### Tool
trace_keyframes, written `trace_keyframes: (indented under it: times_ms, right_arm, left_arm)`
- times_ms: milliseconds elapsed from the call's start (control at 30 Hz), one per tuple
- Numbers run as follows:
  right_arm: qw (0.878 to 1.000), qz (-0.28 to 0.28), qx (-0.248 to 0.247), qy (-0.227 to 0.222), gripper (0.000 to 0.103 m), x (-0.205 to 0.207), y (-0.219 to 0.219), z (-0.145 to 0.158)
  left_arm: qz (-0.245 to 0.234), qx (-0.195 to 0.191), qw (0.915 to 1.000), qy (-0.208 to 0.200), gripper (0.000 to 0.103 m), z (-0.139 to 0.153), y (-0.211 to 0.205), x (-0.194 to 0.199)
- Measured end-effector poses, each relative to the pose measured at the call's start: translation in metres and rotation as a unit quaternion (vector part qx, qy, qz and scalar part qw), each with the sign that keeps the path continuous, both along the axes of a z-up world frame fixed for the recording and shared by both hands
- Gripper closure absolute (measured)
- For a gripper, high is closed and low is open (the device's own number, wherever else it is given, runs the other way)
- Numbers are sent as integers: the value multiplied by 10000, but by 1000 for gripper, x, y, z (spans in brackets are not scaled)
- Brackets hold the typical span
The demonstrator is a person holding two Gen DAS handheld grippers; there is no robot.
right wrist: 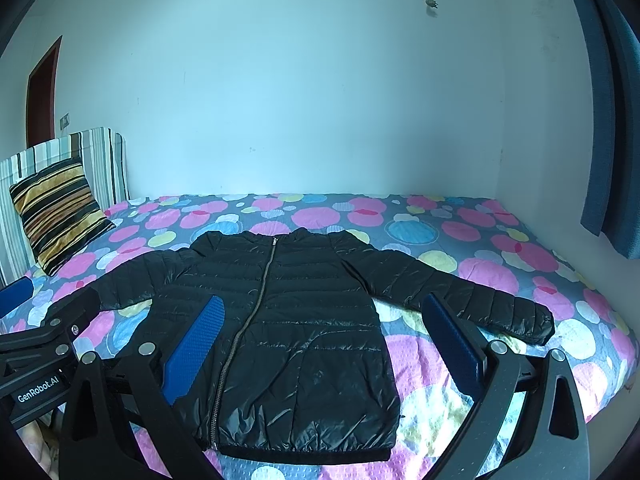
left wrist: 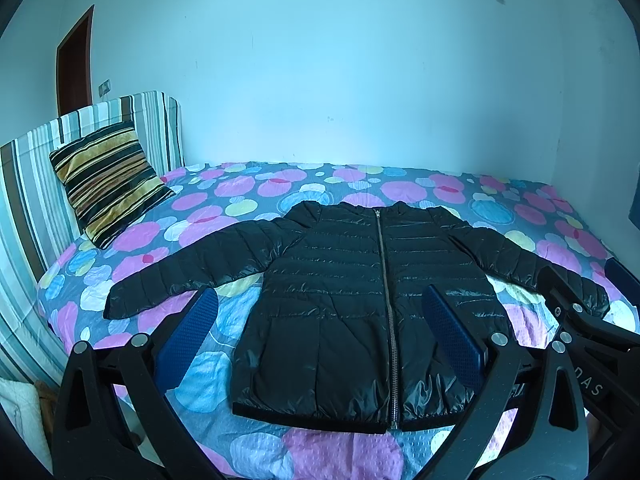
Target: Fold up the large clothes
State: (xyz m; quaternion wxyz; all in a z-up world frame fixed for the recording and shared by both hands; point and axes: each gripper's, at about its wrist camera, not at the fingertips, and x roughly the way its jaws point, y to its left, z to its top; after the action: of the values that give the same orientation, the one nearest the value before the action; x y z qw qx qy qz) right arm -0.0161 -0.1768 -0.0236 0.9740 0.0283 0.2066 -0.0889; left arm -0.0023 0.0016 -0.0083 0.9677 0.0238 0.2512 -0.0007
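A black quilted puffer jacket lies flat and zipped on the bed, sleeves spread out to both sides, hem toward me. It also shows in the right wrist view. My left gripper is open and empty, held above the near edge of the bed in front of the jacket's hem. My right gripper is open and empty too, beside it on the right. The right gripper's body shows at the right edge of the left wrist view. The left gripper's body shows at the left edge of the right wrist view.
The bed has a sheet with pink, blue and yellow circles. A striped cushion leans on a striped headboard at the left. A plain wall runs behind the bed. A blue curtain hangs at the right.
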Motion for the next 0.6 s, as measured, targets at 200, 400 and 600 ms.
trace_keyframes:
  times_ms: [200,400,600]
  right_arm:
    - [10000,-3,3,3,5,-1,1,-1]
    - [10000,2,5,12,5,0,1,-1]
    - [10000,2,1,15,5,0,0,0]
  left_arm:
    - [5,-1,10000,0,2,0,0,0]
    - [-3,3,10000,0,2,1,0,0]
    - [1,5,10000,1,2,1,0,0]
